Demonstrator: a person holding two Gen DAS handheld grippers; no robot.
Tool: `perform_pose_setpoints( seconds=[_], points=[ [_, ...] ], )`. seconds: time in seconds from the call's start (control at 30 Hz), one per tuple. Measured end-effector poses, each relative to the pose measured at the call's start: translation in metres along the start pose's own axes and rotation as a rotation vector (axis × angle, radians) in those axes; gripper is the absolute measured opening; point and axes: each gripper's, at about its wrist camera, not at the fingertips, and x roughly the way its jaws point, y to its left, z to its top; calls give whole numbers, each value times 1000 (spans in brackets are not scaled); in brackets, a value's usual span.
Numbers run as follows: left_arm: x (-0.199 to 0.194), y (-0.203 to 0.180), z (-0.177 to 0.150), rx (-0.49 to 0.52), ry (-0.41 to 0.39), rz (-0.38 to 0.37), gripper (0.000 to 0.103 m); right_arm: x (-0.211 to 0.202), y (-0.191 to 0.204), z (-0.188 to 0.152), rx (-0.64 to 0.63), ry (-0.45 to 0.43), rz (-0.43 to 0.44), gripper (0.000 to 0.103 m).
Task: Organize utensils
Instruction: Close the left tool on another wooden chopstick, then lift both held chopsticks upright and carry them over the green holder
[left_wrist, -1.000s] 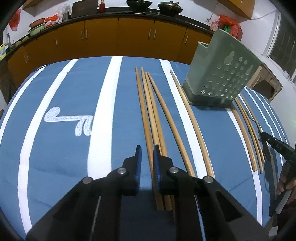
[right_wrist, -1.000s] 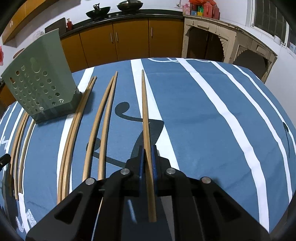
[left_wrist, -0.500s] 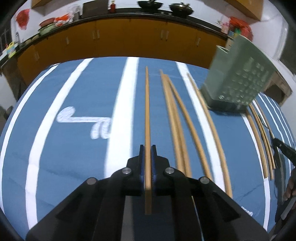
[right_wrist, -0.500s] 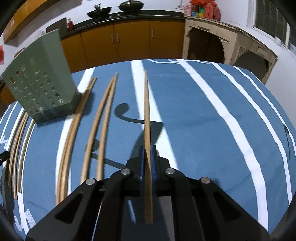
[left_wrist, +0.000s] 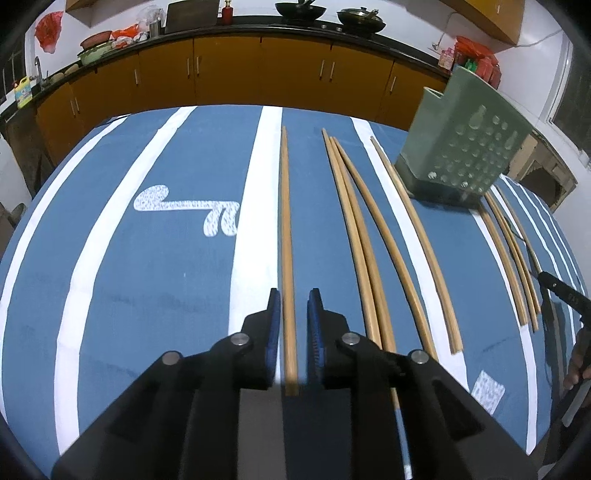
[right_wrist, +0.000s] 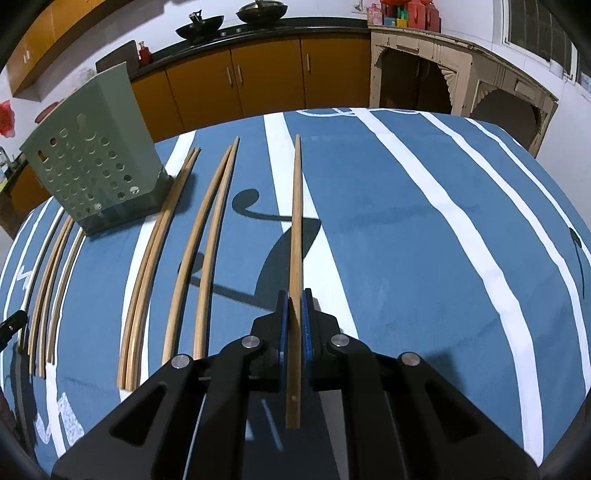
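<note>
A wooden chopstick (left_wrist: 285, 229) lies straight on the blue striped cloth, its near end between the blue pads of my left gripper (left_wrist: 294, 295). The jaws are opening, with a gap on both sides of the stick. Right of it lie several more chopsticks (left_wrist: 354, 229). The green perforated utensil holder (left_wrist: 461, 147) stands at the far right. My right gripper (right_wrist: 294, 295) is shut on another chopstick (right_wrist: 295, 221), held above the cloth and casting a shadow. In that view the holder (right_wrist: 92, 170) stands at the far left.
Chopstick pairs (right_wrist: 207, 251) lie between the right gripper and the holder, and more chopsticks (right_wrist: 51, 273) lie left of the holder. Orange kitchen cabinets (left_wrist: 229, 74) run behind the table. A hand (left_wrist: 576, 369) shows at the right edge.
The left gripper closed on one chopstick from the bunch, carried it left, and has now parted its jaws around it. The right gripper keeps its chopstick and has hardly moved.
</note>
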Motion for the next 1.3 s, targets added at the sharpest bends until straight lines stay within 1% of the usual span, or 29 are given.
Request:
perform_pose_setpoints(
  seconds=[0.17,0.2,0.27,0.33,0.4,0.43,0.5,0.67,0.8,1.03,1.17,1.3],
  points=[
    [-6,-2,-10,8,-8,12,17,-6,0,-10,0,-6,1,9],
    [-7,-3,-12,11,-10,16,16,-7,1,-12,-11,-10,-5,9],
    [-8,-3,-15,14,-16,38,8,-8,2,-14,-17,-12,-3,8],
    [-10,0,-16,8,-13,27,8,-10,-1,-13,3,-9,17,8],
    [-12,2,-14,3,-3,30,8,-19,-3,-11,11,-40,27,8],
    [-16,3,-13,7,-12,34,8,-25,-3,-9,7,-62,26,8],
    [-26,2,-9,19,-42,38,8,-40,-4,-3,1,-110,27,8],
    [-62,3,7,26,-152,42,8,-69,-11,9,26,-204,46,8],
    [-85,2,19,26,-229,38,8,-85,-14,17,34,-256,52,8],
    [-120,3,41,-9,-357,1,8,-111,-16,33,42,-364,70,8],
    [-138,5,53,-31,-425,-7,8,-120,-17,44,45,-409,76,8],
    [-148,7,66,-46,-467,-8,7,-125,-16,55,58,-433,92,8]
  ],
)
